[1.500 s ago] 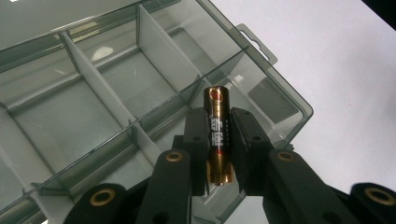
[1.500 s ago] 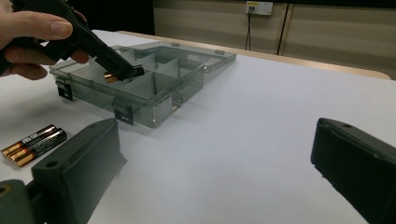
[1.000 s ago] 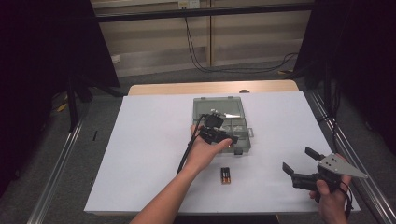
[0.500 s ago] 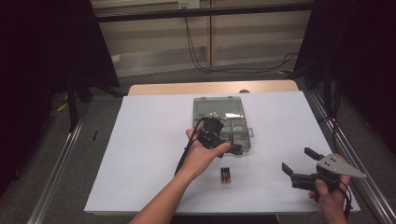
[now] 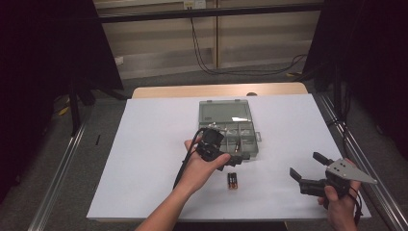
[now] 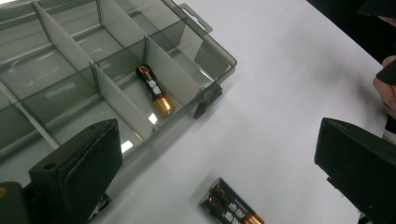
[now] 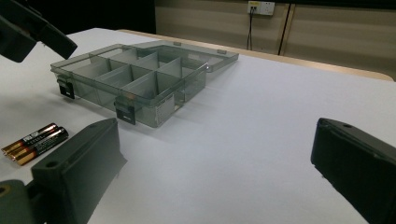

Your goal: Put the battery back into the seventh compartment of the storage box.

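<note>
A smoky clear organizer box [image 5: 254, 136] lies with its lid [image 5: 224, 111] flat open behind it. One AA battery [image 6: 155, 90] rests in a compartment near the box's front latch [image 6: 206, 100]. Two more batteries [image 5: 232, 181] lie side by side on the white sheet in front of the box; they are also in the left gripper view [image 6: 231, 208] and the right gripper view [image 7: 35, 142]. My left gripper [image 5: 236, 155] hovers at the box's near edge. Its jaws have just been opening and stand wide with nothing between them [image 6: 215, 140]. My right gripper [image 5: 305, 165] is open and empty at the near right.
A white sheet [image 5: 154, 144] covers the table, whose wooden edge [image 5: 192, 90] shows at the back. Metal rails [image 5: 356, 149] run along both sides. Cables [image 5: 211, 67] hang at the rear wall. The left gripper's jaws [image 7: 32, 32] show at the top left of the right gripper view.
The left hand has drawn back from over the box toward the near side and a little left. The right hand and gripper have kept still.
</note>
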`<state>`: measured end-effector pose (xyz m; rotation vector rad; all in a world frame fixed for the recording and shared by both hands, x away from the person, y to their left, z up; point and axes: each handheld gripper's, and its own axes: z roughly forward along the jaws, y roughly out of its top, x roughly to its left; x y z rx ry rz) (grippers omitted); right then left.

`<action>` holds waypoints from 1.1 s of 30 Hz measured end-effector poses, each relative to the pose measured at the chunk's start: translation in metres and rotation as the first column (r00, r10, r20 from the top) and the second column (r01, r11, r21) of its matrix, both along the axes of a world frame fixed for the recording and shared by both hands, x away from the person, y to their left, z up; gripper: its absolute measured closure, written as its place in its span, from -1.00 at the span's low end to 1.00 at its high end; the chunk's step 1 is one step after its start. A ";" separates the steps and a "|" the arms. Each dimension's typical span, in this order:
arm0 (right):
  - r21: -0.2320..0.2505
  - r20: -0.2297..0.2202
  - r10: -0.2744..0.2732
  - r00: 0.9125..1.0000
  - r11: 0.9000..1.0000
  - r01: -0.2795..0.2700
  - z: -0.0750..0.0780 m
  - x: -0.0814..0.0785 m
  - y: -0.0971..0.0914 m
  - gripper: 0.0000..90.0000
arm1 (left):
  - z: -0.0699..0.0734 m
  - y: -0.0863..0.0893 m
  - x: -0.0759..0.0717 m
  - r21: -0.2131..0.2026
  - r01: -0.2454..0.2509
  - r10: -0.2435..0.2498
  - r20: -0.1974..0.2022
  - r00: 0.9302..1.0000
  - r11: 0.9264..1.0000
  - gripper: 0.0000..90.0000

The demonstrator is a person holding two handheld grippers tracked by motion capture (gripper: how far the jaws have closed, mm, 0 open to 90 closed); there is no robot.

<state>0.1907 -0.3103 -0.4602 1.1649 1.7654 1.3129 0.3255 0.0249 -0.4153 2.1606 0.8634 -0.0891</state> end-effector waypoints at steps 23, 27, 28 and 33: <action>-0.012 0.001 0.000 1.000 1.000 0.000 0.000 0.000 0.001 -0.98 | -0.007 0.009 -0.026 0.021 0.027 -0.027 0.008 1.000 0.999 -0.89; -0.014 -0.002 0.005 1.000 1.000 -0.005 -0.001 0.000 0.002 -0.98 | -0.010 0.009 -0.030 0.027 0.035 -0.036 0.008 0.999 0.999 -0.88; -0.014 -0.003 0.006 1.000 1.000 -0.006 -0.001 0.001 0.002 -0.98 | -0.011 0.009 -0.031 0.026 0.036 -0.036 0.003 0.999 0.999 -0.88; -0.015 -0.001 0.008 1.000 1.000 -0.008 0.000 0.000 0.002 -0.98 | -0.014 0.010 -0.034 0.021 0.030 -0.030 0.002 1.000 0.999 -0.87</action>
